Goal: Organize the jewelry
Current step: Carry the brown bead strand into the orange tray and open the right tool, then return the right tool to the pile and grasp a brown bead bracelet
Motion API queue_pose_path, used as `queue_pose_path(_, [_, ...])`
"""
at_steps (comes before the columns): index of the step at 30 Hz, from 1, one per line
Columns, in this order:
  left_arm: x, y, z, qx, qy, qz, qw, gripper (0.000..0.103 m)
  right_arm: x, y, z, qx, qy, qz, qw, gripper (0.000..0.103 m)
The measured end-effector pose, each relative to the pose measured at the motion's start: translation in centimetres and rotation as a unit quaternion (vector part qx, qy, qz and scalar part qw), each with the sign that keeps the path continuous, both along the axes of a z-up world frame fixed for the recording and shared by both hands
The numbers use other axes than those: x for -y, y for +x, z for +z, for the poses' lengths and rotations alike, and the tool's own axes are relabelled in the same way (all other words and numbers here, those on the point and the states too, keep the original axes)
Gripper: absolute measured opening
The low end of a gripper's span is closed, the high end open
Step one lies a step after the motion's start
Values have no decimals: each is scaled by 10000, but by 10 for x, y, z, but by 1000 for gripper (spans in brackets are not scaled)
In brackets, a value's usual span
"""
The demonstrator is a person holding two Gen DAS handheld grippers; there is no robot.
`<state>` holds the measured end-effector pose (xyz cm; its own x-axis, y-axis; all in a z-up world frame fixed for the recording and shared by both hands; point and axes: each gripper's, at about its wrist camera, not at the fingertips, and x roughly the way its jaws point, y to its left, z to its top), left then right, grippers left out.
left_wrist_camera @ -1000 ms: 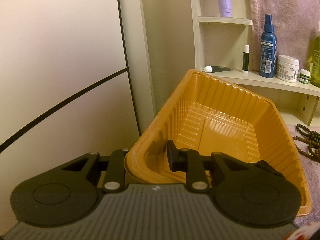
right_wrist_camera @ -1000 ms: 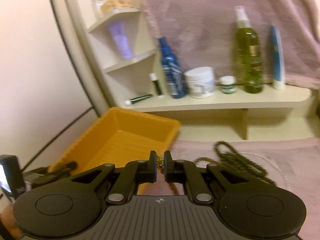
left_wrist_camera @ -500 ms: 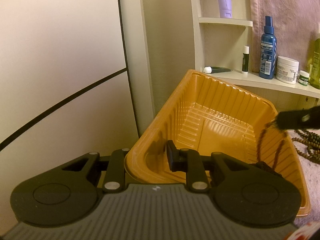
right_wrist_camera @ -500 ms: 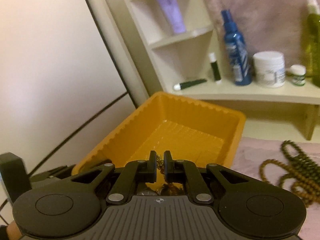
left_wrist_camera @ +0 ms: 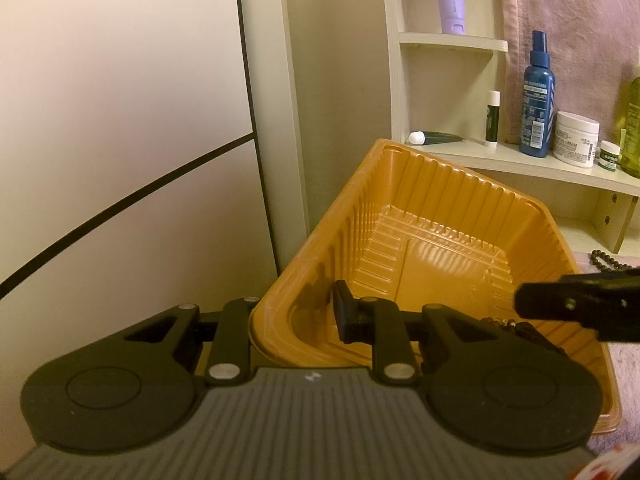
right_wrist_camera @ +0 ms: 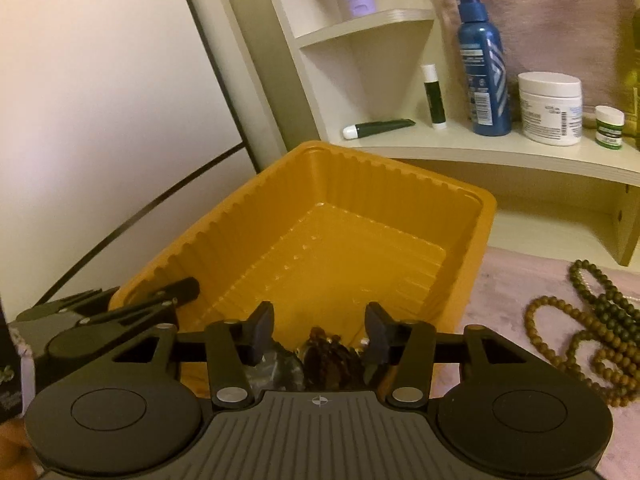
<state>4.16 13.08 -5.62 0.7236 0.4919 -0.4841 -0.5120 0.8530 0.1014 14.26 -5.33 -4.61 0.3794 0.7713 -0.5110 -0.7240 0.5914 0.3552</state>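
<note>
And there it goes: our right hand-held gripper (right_wrist_camera: 319,338) is opening its jaws over the near end of the orange tray (right_wrist_camera: 478,216). Half a second ago those jaws were pinched shut on a string of beads; now the dark brown bead bracelet (right_wrist_camera: 330,354) lies bunched in the tray just below them, free of the pads. We'd call that one piece of jewelry delivered.

Our left hand-held gripper (left_wrist_camera: 294,320) hasn't budged, clamped narrow on the tray's near rim with one finger (left_wrist_camera: 345,314) inside the wall and the other outside, keeping the tray tipped up toward us.

More work waits off to the right: a green bead necklace (right_wrist_camera: 600,300) and a tan bead strand (right_wrist_camera: 576,356) tangled together on the desk (right_wrist_camera: 516,300), which is draped in a pinkish cloth. We'd guess those go next.

Behind the tray, a pale shelf unit (right_wrist_camera: 460,148) carries a blue spray bottle (right_wrist_camera: 484,68), a white jar (right_wrist_camera: 550,108), a lip balm (right_wrist_camera: 434,96) and a small tube (right_wrist_camera: 378,127) lying flat. A pale panel (right_wrist_camera: 100,120) fills the left.
</note>
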Motion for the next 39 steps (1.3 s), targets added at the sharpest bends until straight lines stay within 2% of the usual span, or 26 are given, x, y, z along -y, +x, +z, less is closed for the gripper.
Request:
queue_pose_path(6, [0, 0, 0, 2, 3, -1, 10000, 21, 40, -4, -2, -105, -55, -328, 9994, 51])
queue_pose_path(14, [-1, 1, -1, -24, 24, -1, 10000, 22, 115, 2, -20, -315, -430, -1200, 9913, 51])
queue_pose_path(20, [0, 2, -1, -49, 58, 6, 10000, 22, 160, 10, -32, -82, -880, -1642, 9825, 51])
queue_pose_path(26, [0, 2, 0, -74, 76, 6, 9999, 22, 172, 22, -37, 331, -1294, -1629, 9776, 51])
queue_pose_path(34, [0, 3, -1, -94, 98, 3, 9999, 22, 150, 32, -48, 1117, -1867, -1076, 9701, 50])
queue_pose_path(37, [1, 3, -1, -90, 96, 8, 9999, 22, 139, 37, -55, 1238, -2069, -886, 9665, 40])
queue_pose_path(39, [1, 3, -1, -90, 86, 8, 9999, 22, 134, 38, -59, 1323, -2193, -757, 9637, 20])
